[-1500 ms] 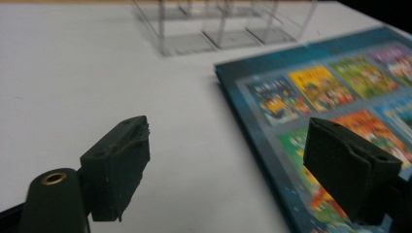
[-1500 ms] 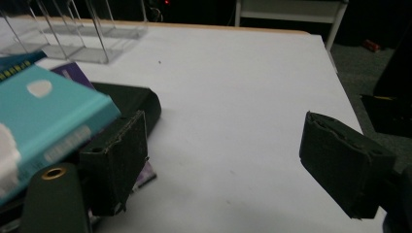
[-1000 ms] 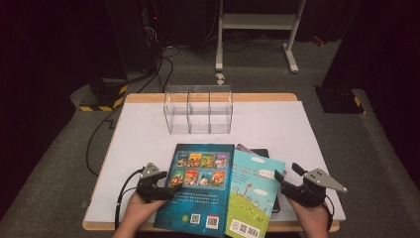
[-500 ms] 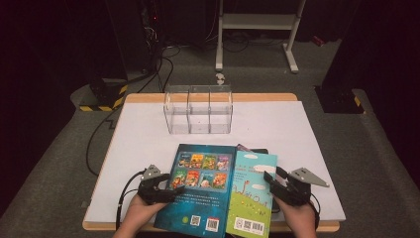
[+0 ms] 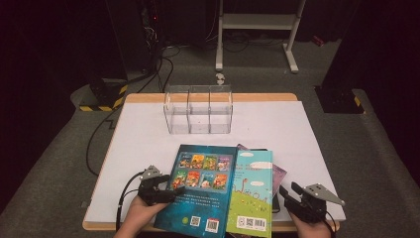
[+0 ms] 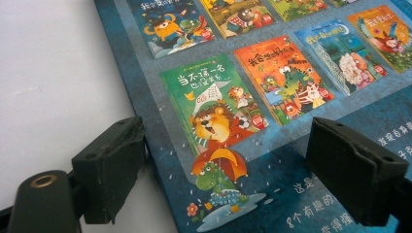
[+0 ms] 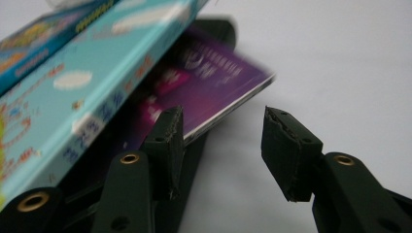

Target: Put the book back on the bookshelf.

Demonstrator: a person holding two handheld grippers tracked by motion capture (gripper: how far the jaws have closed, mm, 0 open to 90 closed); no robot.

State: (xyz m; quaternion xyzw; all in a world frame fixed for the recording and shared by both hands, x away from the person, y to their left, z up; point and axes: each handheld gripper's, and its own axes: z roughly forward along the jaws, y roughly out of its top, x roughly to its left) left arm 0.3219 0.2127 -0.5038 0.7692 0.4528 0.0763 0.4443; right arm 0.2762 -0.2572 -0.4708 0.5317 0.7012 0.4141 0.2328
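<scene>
High view: our right gripper (image 5: 292, 198) has slid out to four o'clock of the book stack, clear of the light green book (image 5: 251, 191) it reached before, jaws just narrowing, nothing between them. Our left gripper (image 5: 171, 191) stays put, jaws apart astride the dark blue book (image 5: 200, 208).

From my station: white table (image 5: 148, 144) with a wood edge on grey carpet (image 5: 64, 163). At 12 o'clock, a white stand (image 5: 257, 22) against a dark wall; at 10 o'clock, cables (image 5: 161, 64) and a hazard-striped block (image 5: 101, 101). Light is dim beyond the table.
</scene>
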